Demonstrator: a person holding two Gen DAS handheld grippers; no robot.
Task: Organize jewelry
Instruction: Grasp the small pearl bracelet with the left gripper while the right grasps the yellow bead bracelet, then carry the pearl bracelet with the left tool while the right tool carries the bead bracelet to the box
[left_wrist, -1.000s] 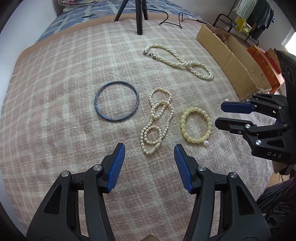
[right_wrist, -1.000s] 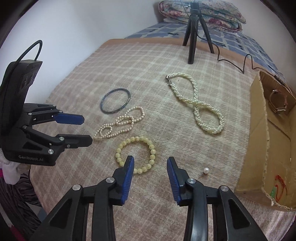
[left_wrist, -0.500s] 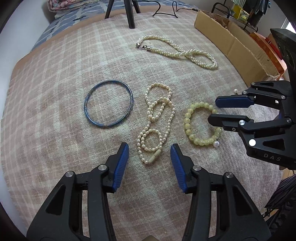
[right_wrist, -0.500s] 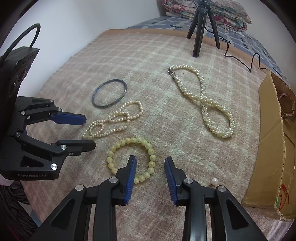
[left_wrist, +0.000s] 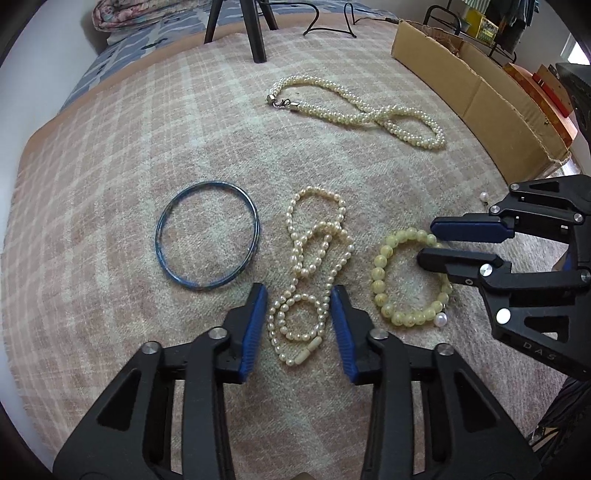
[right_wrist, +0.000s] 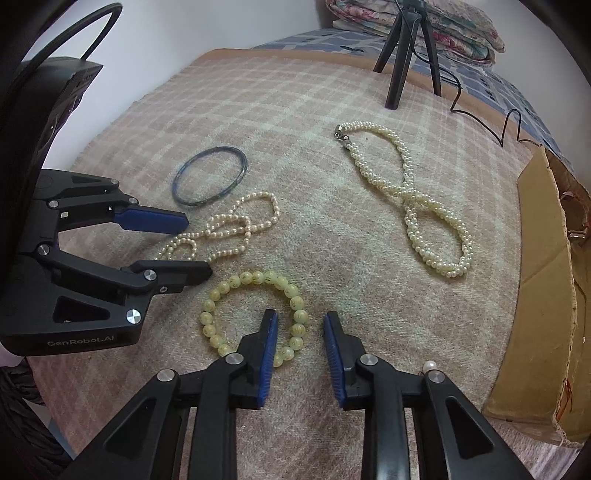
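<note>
Both tongs lowered, now straddling jewelry.

the blanket is pink-and-cream plaid. at its ten o'clock lies a dark blue bangle; centre, a cream pearl strand; at three o'clock, a pale yellow marbled bead bracelet. the box is brown cardboard.
</note>
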